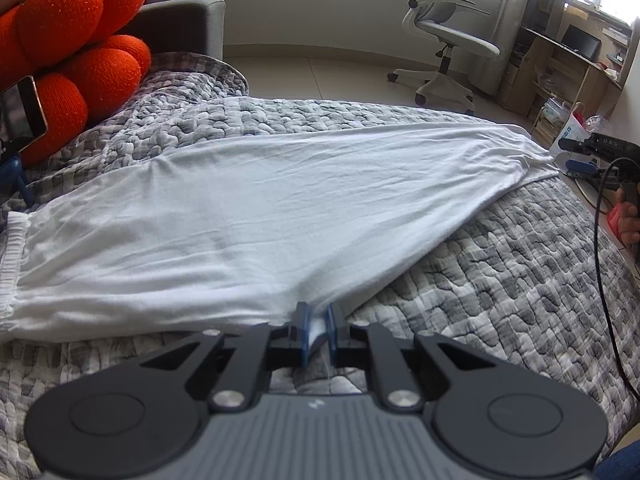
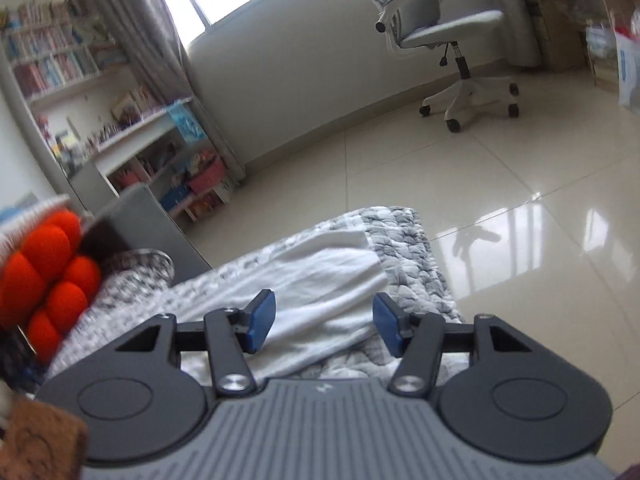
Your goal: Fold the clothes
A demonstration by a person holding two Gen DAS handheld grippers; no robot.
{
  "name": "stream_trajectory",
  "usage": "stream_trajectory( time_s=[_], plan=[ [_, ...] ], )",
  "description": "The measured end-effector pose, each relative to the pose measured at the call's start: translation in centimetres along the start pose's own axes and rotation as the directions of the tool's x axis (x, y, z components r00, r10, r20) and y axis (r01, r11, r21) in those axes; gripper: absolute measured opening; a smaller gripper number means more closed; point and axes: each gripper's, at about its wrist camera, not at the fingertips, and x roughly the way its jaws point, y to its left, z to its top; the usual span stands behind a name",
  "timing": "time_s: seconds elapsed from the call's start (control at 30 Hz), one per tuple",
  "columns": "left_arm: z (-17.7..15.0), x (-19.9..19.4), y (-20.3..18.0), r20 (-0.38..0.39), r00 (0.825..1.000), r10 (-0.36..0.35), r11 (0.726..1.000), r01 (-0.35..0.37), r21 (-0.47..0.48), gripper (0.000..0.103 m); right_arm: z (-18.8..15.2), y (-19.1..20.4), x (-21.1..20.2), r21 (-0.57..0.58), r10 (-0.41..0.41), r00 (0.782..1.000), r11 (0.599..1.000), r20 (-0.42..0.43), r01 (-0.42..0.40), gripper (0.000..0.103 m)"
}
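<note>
So far the white cotton garment [image 1: 248,216] is spread nearly flat on the grey quilted bedspread [image 1: 500,280]; no completed fold is seen. Its near edge is clamped in the left gripper [image 1: 318,320]. The right gripper [image 2: 324,326] is held apart, empty, above the cloth's right end. All folding is judged outstanding.

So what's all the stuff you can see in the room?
shirt: one, white, spread on the bed
quilt: one, grey and white, covering the bed
pillow: one, orange, at the head of the bed
chair: one, pale grey, on the floor
bookshelf: one, white, by the curtain
left gripper: jaws shut on the shirt's edge
right gripper: jaws open, over the shirt
</note>
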Motion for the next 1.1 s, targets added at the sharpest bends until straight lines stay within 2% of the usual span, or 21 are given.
stream_trajectory(
  time_s=[0.07, 0.23, 0.27, 0.33, 0.43, 0.53, 0.7, 0.83, 0.87, 0.93, 1.0, 1.07, 1.1],
  plan=[
    [0.1, 0.0, -0.1, -0.002, 1.000, 0.003, 1.000, -0.003, 0.002, 0.010, 0.7, 0.0, 0.8, 0.001, -0.028, 1.000, 1.000, -0.004, 0.028, 0.037],
    [0.1, 0.1, -0.1, -0.005, 1.000, 0.005, 1.000, -0.005, 0.008, 0.010, 1.1, 0.5, 3.3, -0.046, -0.094, 0.993, 0.995, -0.075, 0.091, 0.030],
    [0.1, 0.1, -0.1, -0.005, 1.000, 0.004, 1.000, -0.004, 0.008, 0.010, 1.2, 0.8, 3.4, -0.076, -0.107, 0.991, 0.992, -0.078, 0.101, 0.017],
    [0.1, 0.1, 0.0, -0.005, 1.000, 0.002, 1.000, -0.002, 0.008, 0.010, 1.3, 1.5, 3.7, -0.125, -0.151, 0.986, 0.982, -0.073, 0.142, 0.000],
    [0.1, 0.1, 0.0, -0.004, 1.000, 0.001, 1.000, -0.001, 0.007, 0.010, 1.7, 1.8, 3.6, -0.150, -0.203, 0.978, 0.970, -0.054, 0.193, 0.000],
    [0.1, 0.1, 0.1, -0.005, 1.000, -0.003, 1.000, 0.003, 0.003, 0.010, 2.6, 2.2, 3.1, -0.141, -0.196, 0.979, 0.972, -0.053, 0.187, 0.000],
    [0.2, 0.2, 0.2, -0.009, 1.000, -0.011, 1.000, 0.011, 0.004, 0.010, 4.4, 3.2, 3.6, -0.104, -0.232, 0.965, 0.970, -0.126, 0.219, 0.000],
    [0.2, 0.2, 0.2, -0.009, 1.000, -0.012, 1.000, 0.012, 0.002, 0.010, 4.4, 3.7, 5.1, -0.150, -0.260, 0.946, 0.961, -0.195, 0.234, 0.001],
    [0.2, 0.2, 0.2, -0.009, 1.000, -0.012, 1.000, 0.012, 0.003, 0.010, 4.2, 3.6, 5.5, -0.153, -0.254, 0.944, 0.962, -0.211, 0.225, 0.004],
    [0.2, 0.2, 0.2, -0.009, 1.000, -0.012, 1.000, 0.012, 0.004, 0.010, 4.0, 3.1, 5.4, -0.110, -0.195, 0.955, 0.979, -0.222, 0.174, 0.014],
    [0.2, 0.2, 0.2, -0.009, 1.000, -0.014, 1.000, 0.014, 0.002, 0.010, 3.9, 2.4, 4.2, -0.028, -0.087, 0.978, 0.996, -0.189, 0.083, 0.015],
    [0.3, 0.2, 0.3, -0.010, 1.000, -0.017, 1.000, 0.017, 0.000, 0.010, 3.7, 1.9, 3.1, 0.024, 0.005, 0.987, 1.000, -0.162, -0.001, 0.015],
    [0.4, 0.2, 0.3, -0.012, 1.000, -0.018, 1.000, 0.018, -0.001, 0.010, 3.5, 1.8, 2.7, 0.015, -0.006, 0.988, 1.000, -0.153, 0.008, 0.015]
  ],
)
